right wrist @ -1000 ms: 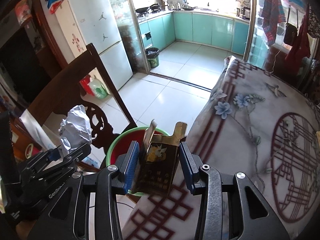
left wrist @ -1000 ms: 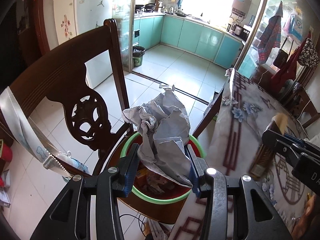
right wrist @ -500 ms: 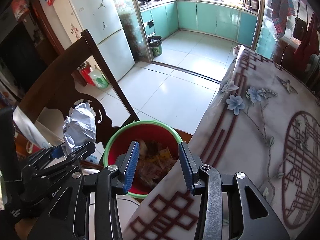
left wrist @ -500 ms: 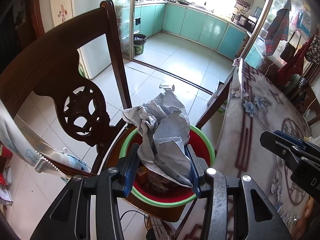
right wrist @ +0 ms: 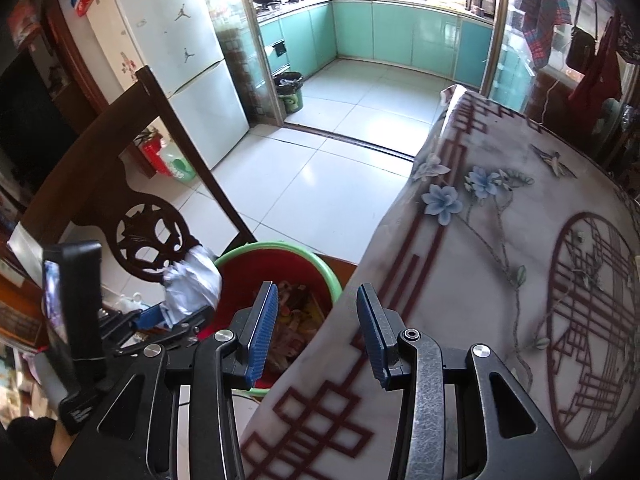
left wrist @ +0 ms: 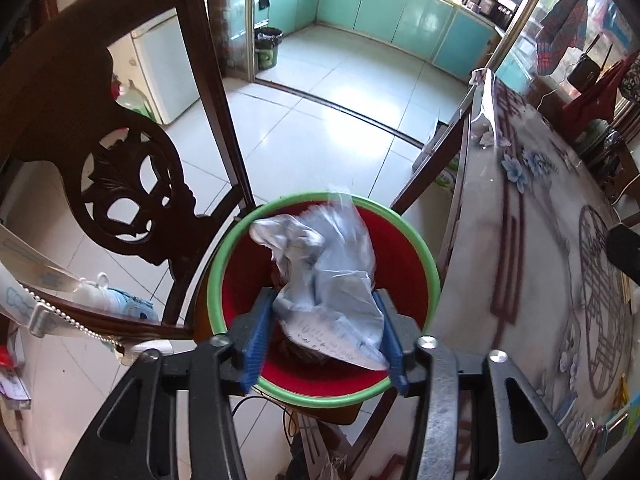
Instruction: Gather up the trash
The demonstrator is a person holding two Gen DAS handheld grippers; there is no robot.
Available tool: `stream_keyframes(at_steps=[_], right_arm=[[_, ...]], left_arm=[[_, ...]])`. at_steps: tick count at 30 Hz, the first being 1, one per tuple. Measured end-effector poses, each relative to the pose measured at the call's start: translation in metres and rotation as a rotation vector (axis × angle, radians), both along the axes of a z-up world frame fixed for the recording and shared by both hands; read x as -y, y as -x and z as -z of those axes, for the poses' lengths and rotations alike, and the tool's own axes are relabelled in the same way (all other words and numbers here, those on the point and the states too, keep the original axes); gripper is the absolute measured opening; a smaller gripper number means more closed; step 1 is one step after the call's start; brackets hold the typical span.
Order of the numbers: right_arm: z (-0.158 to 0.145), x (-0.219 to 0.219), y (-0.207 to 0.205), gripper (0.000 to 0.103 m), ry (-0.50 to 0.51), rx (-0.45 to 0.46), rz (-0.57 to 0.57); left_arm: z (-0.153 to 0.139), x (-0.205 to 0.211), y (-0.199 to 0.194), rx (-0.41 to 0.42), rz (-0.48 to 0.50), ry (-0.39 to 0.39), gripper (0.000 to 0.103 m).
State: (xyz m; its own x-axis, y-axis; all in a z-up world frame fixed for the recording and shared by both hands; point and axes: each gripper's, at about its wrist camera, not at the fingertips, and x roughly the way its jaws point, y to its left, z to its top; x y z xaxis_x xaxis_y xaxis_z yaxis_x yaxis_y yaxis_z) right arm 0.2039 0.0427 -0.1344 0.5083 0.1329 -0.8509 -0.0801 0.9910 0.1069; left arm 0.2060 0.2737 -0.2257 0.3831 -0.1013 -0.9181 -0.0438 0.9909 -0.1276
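Observation:
A red bin with a green rim (left wrist: 224, 256) stands on the floor between a chair and the table. My left gripper (left wrist: 324, 298) hangs right over the bin's mouth, pointing steeply down. Its jaws are opening, and a crumpled grey-white paper (left wrist: 328, 264) sits loosely between the blue pads, blurred at its top. The right wrist view shows that paper (right wrist: 192, 284) at the left gripper (right wrist: 160, 320), beside the bin (right wrist: 280, 246). My right gripper (right wrist: 315, 294) is open and empty above the table edge and the bin's right side. Wrappers (right wrist: 296, 308) lie inside the bin.
A dark carved wooden chair (left wrist: 132, 184) stands just left of the bin. The table with a flowered cloth (right wrist: 500, 260) lies to the right, its edge against the bin. Behind are white floor tiles, a white fridge (right wrist: 172, 40) and a small kitchen bin (right wrist: 290, 90).
My left gripper has sunk toward the bin and its jaws have widened around the paper. The right gripper let a dark gold box fall into the bin and now holds nothing.

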Motion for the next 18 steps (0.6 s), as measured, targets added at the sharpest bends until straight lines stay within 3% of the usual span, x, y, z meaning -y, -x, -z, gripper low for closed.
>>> stream_keyframes(at_steps=[1,2,4,8,12,18], right_arm=[[-0.001,0.002,0.001,0.042,0.002,0.0,0.004],[-0.001,0.004,0.002,0.051,0.005,0.001,0.008],[-0.003,0.008,0.007,0.066,0.011,0.012,0.024],[-0.01,0.019,0.018,0.072,0.024,0.024,0.043],[-0.022,0.035,0.033,0.081,0.023,0.06,0.057],[-0.043,0.065,0.069,0.085,-0.001,0.12,0.031]], left_arm=[[0.0,0.002,0.0,0.001,-0.004,-0.003,0.059],[-0.001,0.003,0.0,0.004,-0.007,-0.008,0.066],[-0.003,0.005,0.0,0.009,-0.012,-0.017,0.069],[-0.01,0.012,0.004,0.013,-0.023,-0.006,0.069],[-0.03,0.023,0.018,0.068,-0.027,0.005,0.069],[-0.082,0.056,0.062,0.237,-0.035,0.003,0.069]])
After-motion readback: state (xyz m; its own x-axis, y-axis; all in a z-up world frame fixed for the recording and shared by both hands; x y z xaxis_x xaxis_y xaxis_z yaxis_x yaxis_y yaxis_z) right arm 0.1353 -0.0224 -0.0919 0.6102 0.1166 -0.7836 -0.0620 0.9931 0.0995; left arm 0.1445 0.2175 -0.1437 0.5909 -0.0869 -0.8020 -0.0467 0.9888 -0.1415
